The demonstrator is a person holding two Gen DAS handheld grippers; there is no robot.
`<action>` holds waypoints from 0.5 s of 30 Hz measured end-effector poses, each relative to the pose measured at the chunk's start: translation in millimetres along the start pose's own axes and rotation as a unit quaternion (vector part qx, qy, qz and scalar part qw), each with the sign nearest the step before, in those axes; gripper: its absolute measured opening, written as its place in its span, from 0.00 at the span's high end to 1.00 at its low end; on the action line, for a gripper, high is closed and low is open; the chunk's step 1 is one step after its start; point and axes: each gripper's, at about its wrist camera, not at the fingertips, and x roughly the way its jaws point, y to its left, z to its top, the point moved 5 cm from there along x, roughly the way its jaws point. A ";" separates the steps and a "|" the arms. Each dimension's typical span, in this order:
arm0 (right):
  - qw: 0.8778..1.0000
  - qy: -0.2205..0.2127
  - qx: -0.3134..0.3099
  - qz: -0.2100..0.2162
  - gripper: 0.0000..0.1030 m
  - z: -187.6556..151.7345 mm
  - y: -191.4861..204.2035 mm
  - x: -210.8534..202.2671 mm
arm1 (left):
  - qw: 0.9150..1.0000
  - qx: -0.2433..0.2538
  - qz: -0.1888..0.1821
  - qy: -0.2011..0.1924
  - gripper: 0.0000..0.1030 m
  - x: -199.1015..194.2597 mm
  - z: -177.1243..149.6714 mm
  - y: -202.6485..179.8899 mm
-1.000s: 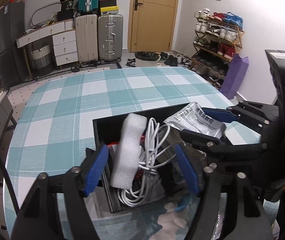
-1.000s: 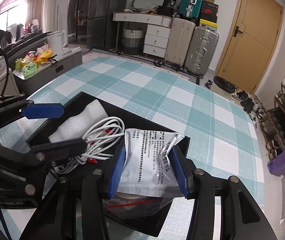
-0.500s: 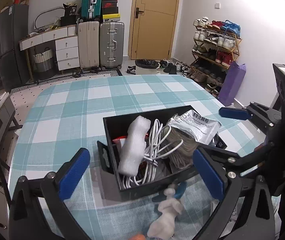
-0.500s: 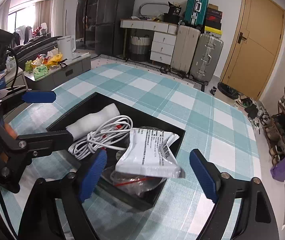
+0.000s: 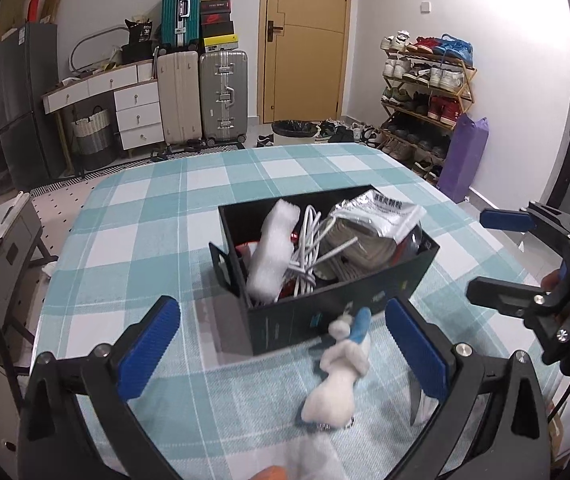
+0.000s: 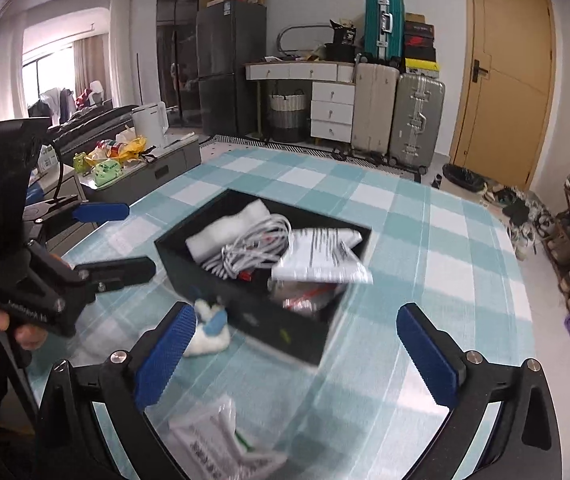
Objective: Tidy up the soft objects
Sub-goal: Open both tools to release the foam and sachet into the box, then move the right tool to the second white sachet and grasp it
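Observation:
A black box (image 5: 327, 320) (image 6: 269, 308) stands on the checked table. It holds a white foam piece (image 5: 273, 252), a coiled white cable (image 5: 309, 248) (image 6: 253, 248) and a silver printed pouch (image 5: 377, 212) (image 6: 321, 258). A white and blue plush toy (image 5: 341, 368) (image 6: 209, 332) lies on the cloth in front of the box. My left gripper (image 5: 285, 352) is open and empty, near the toy. My right gripper (image 6: 297, 360) is open and empty, behind the box's near wall. Each gripper also shows in the other's view (image 5: 521, 256) (image 6: 105, 240).
A clear plastic packet with green print (image 6: 221, 440) lies on the cloth near my right gripper. The table with its teal checked cloth (image 5: 157, 232) ends at a rounded far edge. Suitcases, drawers, a shoe rack and a door stand beyond.
Both grippers opened and pulled back from the box. The right one let go of the silver pouch, which now rests in the box. The plush toy came into view.

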 end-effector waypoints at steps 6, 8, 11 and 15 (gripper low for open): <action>1.000 0.012 0.008 -0.002 0.01 -26.0 -2.8 -6.0 | 1.000 0.005 -0.004 0.001 0.00 -4.8 -11.1 -5.0; 1.000 0.021 0.002 -0.004 0.01 -32.8 -1.2 -3.0 | 1.000 0.011 -0.008 0.003 0.00 -5.2 -15.7 -8.5; 0.999 0.031 -0.014 -0.009 0.01 -39.7 2.8 1.9 | 1.000 0.018 -0.005 0.004 0.00 -4.2 -20.4 -9.8; 0.999 0.035 -0.026 -0.001 0.01 -43.2 9.8 3.0 | 1.000 0.017 -0.007 0.011 0.00 -0.9 -26.2 -8.7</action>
